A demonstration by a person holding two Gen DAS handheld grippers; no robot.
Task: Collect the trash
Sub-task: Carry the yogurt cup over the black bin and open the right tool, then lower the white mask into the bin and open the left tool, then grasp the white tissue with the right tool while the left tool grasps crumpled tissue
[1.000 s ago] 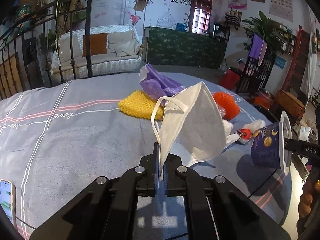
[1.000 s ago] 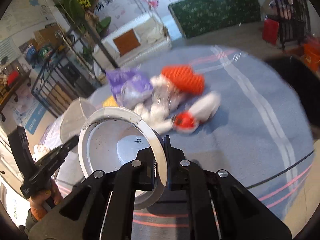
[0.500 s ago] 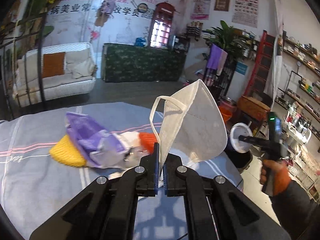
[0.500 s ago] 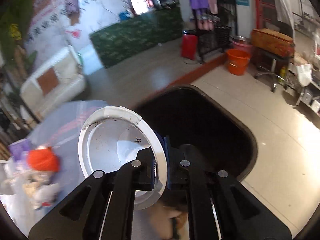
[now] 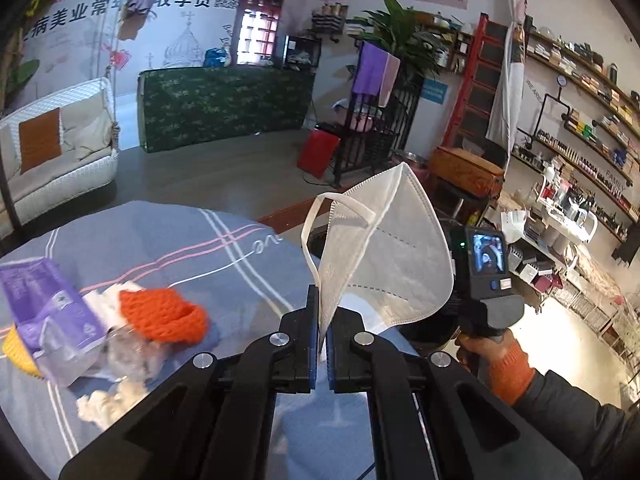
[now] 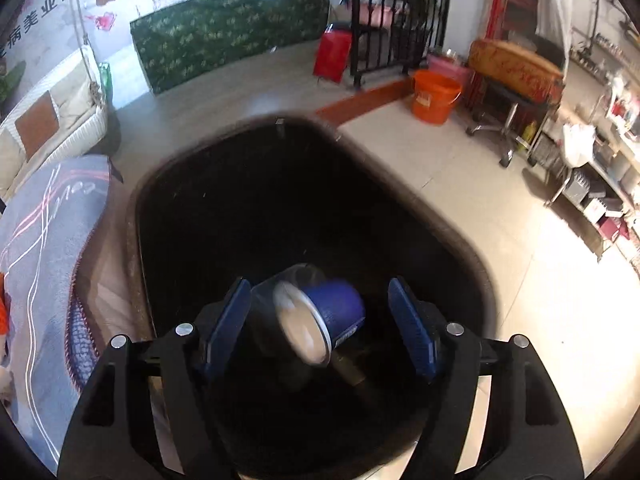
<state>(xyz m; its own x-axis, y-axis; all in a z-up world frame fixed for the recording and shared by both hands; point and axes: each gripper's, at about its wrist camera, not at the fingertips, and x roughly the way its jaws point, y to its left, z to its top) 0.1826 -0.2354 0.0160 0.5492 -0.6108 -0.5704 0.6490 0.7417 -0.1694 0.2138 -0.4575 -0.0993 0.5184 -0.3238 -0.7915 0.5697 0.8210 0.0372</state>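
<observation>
Around me is a shop-like room with a pale tiled floor (image 6: 460, 184) and wall shelves (image 5: 580, 92). My grey striped bed (image 5: 168, 252) carries the remaining trash: a purple packet (image 5: 44, 312), an orange net (image 5: 164, 314), white scraps (image 5: 104, 400). Beside it stands the black bin (image 6: 248, 200). My right tool (image 6: 320, 320) is opening above the bin, its pads clear of the blurred blue cup (image 6: 320, 316) between them. My left tool (image 5: 322, 344) is clamped on a white mask (image 5: 384, 256).
</observation>
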